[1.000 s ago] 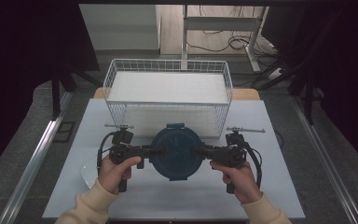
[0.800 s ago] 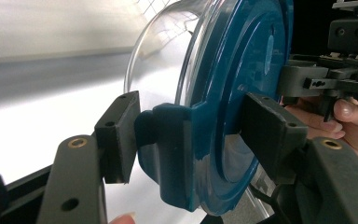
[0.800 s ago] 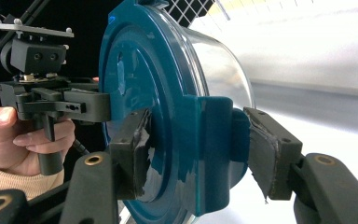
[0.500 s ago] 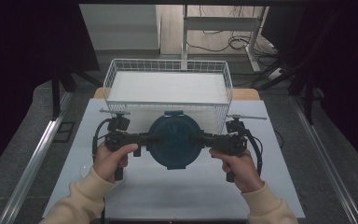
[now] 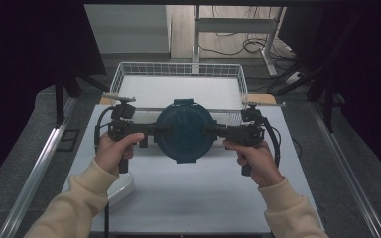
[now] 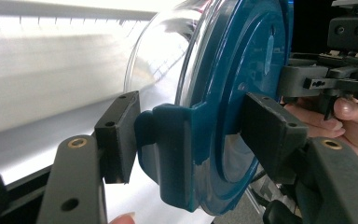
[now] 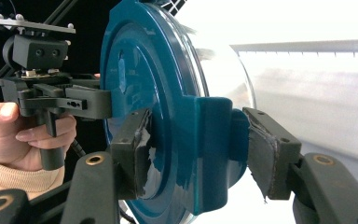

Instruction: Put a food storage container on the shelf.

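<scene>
Since the earlier frames the blue-lidded container (image 5: 184, 130) has climbed in the high view from the lower middle of the frame to its centre, so that its top edge now overlaps the near wall of the white wire basket (image 5: 124, 74), and both hands have moved up with it.

The left tool (image 5: 158, 130) comes in from the left and the right tool (image 5: 212, 131) from the right, each clamping one side of the round lid. In the left gripper view the two black jaws stand partly open with a blue latch tab (image 6: 168, 149) of the lid pinched between their pads; the clear bowl (image 6: 161, 51) under the lid bulges toward the upper left of the frame. In the right gripper view the jaws grip the opposite tab (image 7: 209, 144) the same way, pads pressed on either side. The container hangs level between the tools, above the white table (image 5: 193, 193).
</scene>
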Action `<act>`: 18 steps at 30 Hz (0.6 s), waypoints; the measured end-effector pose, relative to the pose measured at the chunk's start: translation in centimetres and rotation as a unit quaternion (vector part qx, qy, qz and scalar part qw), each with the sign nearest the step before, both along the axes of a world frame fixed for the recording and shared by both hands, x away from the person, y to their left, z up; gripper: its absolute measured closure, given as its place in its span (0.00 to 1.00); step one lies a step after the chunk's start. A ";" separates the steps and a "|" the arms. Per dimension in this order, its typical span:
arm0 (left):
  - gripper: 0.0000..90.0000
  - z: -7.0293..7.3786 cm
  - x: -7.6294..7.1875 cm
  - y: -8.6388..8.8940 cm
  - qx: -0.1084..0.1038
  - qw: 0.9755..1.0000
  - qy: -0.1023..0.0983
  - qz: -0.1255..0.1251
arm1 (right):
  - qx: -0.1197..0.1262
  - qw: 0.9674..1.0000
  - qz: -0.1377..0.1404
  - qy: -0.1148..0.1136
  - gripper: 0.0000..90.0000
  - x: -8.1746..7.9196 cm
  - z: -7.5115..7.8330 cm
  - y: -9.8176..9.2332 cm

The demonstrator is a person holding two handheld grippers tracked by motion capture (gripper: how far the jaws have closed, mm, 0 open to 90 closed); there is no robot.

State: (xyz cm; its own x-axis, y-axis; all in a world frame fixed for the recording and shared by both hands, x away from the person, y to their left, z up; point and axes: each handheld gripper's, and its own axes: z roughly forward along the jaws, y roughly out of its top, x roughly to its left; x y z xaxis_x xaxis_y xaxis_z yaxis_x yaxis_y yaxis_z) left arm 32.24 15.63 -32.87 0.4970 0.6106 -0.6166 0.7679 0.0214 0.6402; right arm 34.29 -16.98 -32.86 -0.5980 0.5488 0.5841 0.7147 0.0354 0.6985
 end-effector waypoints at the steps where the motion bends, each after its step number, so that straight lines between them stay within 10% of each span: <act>1: 0.43 0.3 0.2 0.1 0.001 1.000 0.000 0.000 | 0.001 1.000 0.000 -0.002 0.50 0.2 0.3 0.1; 18: 0.43 2.7 4.6 1.5 -0.007 1.000 0.002 -0.002 | -0.005 1.000 -0.001 -0.005 0.50 4.4 3.3 1.5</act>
State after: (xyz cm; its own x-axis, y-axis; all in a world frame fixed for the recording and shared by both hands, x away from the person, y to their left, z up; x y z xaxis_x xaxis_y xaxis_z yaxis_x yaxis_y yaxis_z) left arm 36.81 17.08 -30.17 0.4977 0.6001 -0.6263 0.7702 0.0264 0.6373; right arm 38.71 -15.48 -29.56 -0.6028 0.5563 0.5720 0.7077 0.0416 0.7053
